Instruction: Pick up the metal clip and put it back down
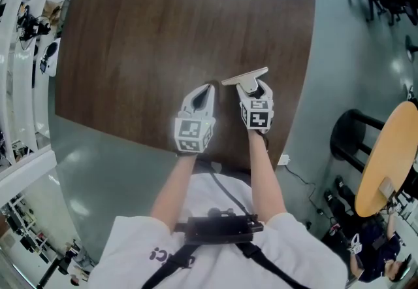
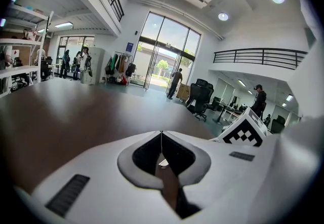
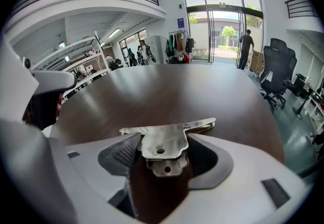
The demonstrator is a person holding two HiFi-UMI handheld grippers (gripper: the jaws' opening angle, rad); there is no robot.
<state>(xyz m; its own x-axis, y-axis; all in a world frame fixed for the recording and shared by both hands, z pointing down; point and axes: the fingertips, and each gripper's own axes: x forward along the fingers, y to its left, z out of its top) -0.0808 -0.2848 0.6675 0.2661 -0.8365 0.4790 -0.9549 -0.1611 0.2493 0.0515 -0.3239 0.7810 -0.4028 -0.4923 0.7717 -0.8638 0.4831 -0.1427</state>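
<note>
Metal clip sits between right gripper jaws, which are closing, not clamped yet. Left gripper closed, empty, alongside. Step: grasp. Next: finish squeeze, lift.

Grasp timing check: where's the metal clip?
Head view, centre-right: metal clip on the brown table, between the closing jaws of the right claw, beside the left claw.

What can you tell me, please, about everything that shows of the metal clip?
The metal clip is shiny, silvery sheet metal: a long flat bar in front, a narrower body behind made of two stacked leaves, each with a small hole. It sits level, on or just above the dark wooden table, between the jaws of the right gripper; they are closing on its body.
</note>
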